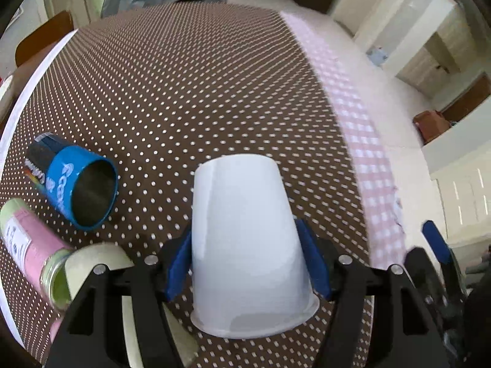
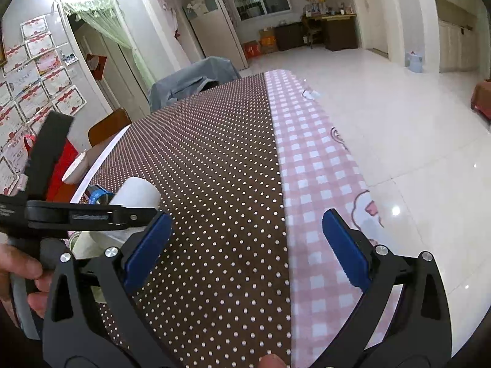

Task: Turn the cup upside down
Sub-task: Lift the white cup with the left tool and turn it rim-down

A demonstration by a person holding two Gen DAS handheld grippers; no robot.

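Note:
A white paper cup (image 1: 245, 245) stands upside down, rim on the brown dotted tablecloth (image 1: 199, 92), closed base up. My left gripper (image 1: 247, 260) has its blue pads (image 1: 178, 263) against both sides of the cup near the lower wall. In the right wrist view the cup (image 2: 138, 194) shows at the left behind the left gripper's black body. My right gripper (image 2: 245, 245) is open and empty, above the seam between the brown cloth and the pink checked cloth (image 2: 310, 184).
A blue tin can (image 1: 83, 190) lies on its side at the left, mouth toward me. A pink-labelled jar (image 1: 40, 251) lies beside it with a pale lid (image 1: 95, 260). The table's right edge drops to a white tiled floor (image 2: 399, 107). A grey-covered chair (image 2: 193, 76) stands at the far end.

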